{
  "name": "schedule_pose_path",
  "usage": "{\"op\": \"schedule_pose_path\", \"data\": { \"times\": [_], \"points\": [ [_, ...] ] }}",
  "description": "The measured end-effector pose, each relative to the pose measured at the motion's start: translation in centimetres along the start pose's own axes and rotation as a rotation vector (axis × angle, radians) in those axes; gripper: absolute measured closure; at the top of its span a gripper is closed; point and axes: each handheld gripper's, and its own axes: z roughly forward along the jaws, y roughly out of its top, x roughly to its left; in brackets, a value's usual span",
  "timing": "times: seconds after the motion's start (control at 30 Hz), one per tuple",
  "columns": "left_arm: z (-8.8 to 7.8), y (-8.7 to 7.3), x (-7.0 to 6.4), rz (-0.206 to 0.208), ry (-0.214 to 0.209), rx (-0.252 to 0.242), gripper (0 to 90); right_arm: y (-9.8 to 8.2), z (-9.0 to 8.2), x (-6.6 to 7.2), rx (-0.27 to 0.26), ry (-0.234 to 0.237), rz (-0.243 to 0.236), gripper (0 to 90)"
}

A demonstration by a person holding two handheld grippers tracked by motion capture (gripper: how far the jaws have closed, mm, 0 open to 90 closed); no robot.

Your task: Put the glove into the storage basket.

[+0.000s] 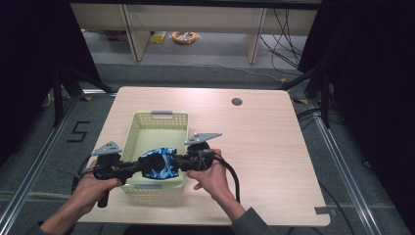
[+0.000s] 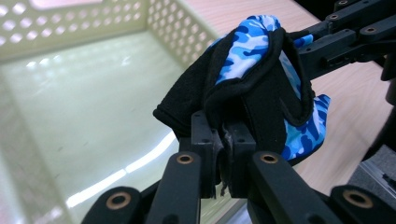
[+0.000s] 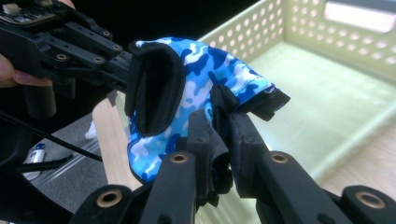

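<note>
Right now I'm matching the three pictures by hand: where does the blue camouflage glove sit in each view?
High view: the blue camouflage glove hangs over the basket's near end.
Left gripper view: right of centre, just above the jaws.
Right gripper view: left of centre, above the jaws.
Shared landmark: the pale green perforated basket.

High view sits above the person's side, looking forward and down over the whole desk (image 1: 254,122), fairly far. Left gripper view and right gripper view ride the tools, very close, each looking along its own fingers from opposite sides. All three share the glove (image 1: 159,165) and basket (image 1: 159,119).
</note>
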Motion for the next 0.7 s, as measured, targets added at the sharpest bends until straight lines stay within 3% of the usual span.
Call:
{"op": "schedule_pose_path", "data": {
  "times": [0.2, 0.33, 0.37, 0.47, 0.5, 0.57, 0.6, 0.67, 0.7],
  "points": [
    [0.3, -0.9, 1.5, -0.025, 0.026, 0.036, 84.8, -0.1, 2.7, -0.2, 0.043, -0.001, 0.003, 80.8],
    [0.8, -1.4, 2.0, -0.030, 0.035, 0.058, 84.8, -0.3, 3.6, -0.4, 0.084, -0.011, 0.006, 80.8],
    [0.8, -1.4, 2.2, -0.009, 0.039, 0.083, 84.8, -0.4, 3.7, -0.4, 0.090, -0.012, 0.009, 80.8],
    [1.3, -1.6, 2.1, -0.039, 0.037, 0.079, 84.6, -0.6, 4.2, -0.7, 0.109, -0.019, 0.004, 80.8],
    [1.3, -1.6, 2.3, -0.008, 0.039, 0.109, 84.6, -0.7, 4.3, -0.7, 0.117, -0.011, 0.018, 80.8],
    [1.7, -1.8, 2.2, -0.034, 0.043, 0.093, 84.6, -0.8, 4.6, -0.9, 0.134, -0.015, 0.014, 80.7],
    [1.8, -1.8, 2.2, -0.043, 0.044, 0.108, 84.5, -0.9, 4.7, -0.9, 0.143, -0.017, 0.010, 80.7],
    [1.8, -1.9, 2.5, -0.015, 0.044, 0.140, 84.4, -0.9, 5.0, -1.1, 0.161, -0.029, 0.000, 80.7],
    [2.1, -1.9, 2.4, -0.035, 0.045, 0.126, 84.3, -1.0, 5.1, -1.0, 0.168, -0.031, 0.015, 80.7]
  ]
}}
